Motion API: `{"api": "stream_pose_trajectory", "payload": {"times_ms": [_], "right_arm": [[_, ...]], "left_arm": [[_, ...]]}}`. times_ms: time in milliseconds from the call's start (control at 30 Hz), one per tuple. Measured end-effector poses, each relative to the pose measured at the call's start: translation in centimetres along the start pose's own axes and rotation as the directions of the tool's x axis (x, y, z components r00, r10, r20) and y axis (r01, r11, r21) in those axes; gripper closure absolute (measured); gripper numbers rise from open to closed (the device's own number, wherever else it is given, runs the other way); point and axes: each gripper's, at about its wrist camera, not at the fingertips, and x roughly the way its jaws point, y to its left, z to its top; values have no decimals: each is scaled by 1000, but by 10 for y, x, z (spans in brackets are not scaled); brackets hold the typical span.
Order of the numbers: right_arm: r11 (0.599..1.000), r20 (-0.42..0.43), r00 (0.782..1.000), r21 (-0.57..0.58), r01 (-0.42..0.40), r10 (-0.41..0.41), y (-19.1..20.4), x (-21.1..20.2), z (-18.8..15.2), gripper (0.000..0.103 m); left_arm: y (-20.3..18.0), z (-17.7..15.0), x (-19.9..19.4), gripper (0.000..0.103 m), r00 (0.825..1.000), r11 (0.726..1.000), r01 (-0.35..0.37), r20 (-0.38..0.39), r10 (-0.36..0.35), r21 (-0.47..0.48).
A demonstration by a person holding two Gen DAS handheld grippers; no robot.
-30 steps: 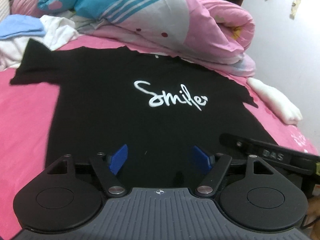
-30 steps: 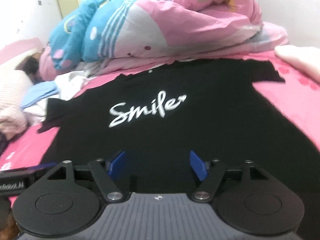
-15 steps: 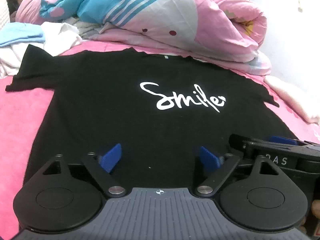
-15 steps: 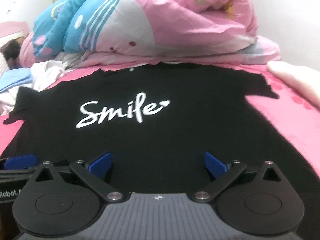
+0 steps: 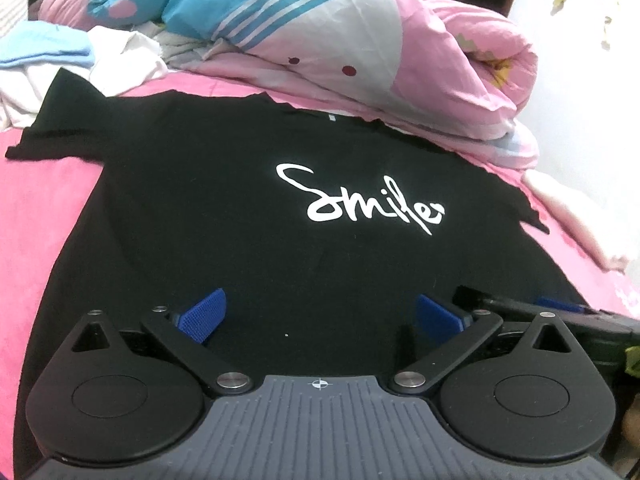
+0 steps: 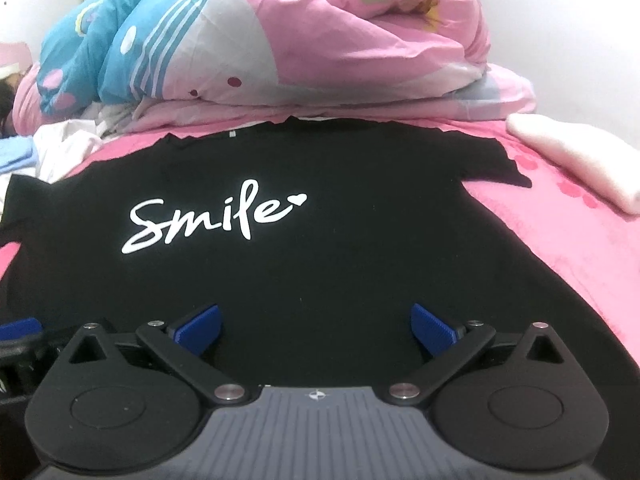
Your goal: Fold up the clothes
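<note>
Here we look forward along 2 handheld grippers over a bed covered by a bright pink sheet [image 5: 44, 208]. At the far side lies a big bunched duvet [image 6: 320, 40], pink with blue, white and grey patches, stretching across most of the bed's width. Nearer to us, a black T-shirt [image 5: 224, 216] is spread flat and face up on the sheet, neckline at the far end against the duvet, both short sleeves out to the sides, hem at our near edge. White script reading "Smile" [image 6: 208, 220], ending in a small heart, runs across its chest.

To the far left we see a loose heap of white clothes [image 5: 120, 56] with a light blue cloth [image 5: 44, 44] on top, just beside the shirt's left sleeve. On the right, a pale folded cloth [image 6: 576, 156] rests on the sheet near the right sleeve, apart from it.

The left gripper [image 5: 318, 318] hangs over the shirt's near hem, its blue fingertips [image 5: 202, 316] spread wide, having just been opening, with only flat fabric below and nothing pinched. The right gripper [image 6: 316, 324] sits just beside it, also over the hem, released and spread fully after opening, its blue pads [image 6: 432, 328] gripping nothing. Each gripper's dark body shows at the edge of the other's view.
</note>
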Motion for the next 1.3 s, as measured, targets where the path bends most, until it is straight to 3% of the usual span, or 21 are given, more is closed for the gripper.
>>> {"api": "stream_pose_trajectory", "payload": {"times_ms": [1000,1300], "right_arm": [[1000,-20,1000,-13,12,-13,2,4,-1,0],[1000,-29,1000,-21,8,-8,2,4,-1,0]], "left_arm": [[-5,2,1,0,999,999,-37,-39,36,-21],[9,3,-2,0,999,994,21,-31,-25,-107]]}}
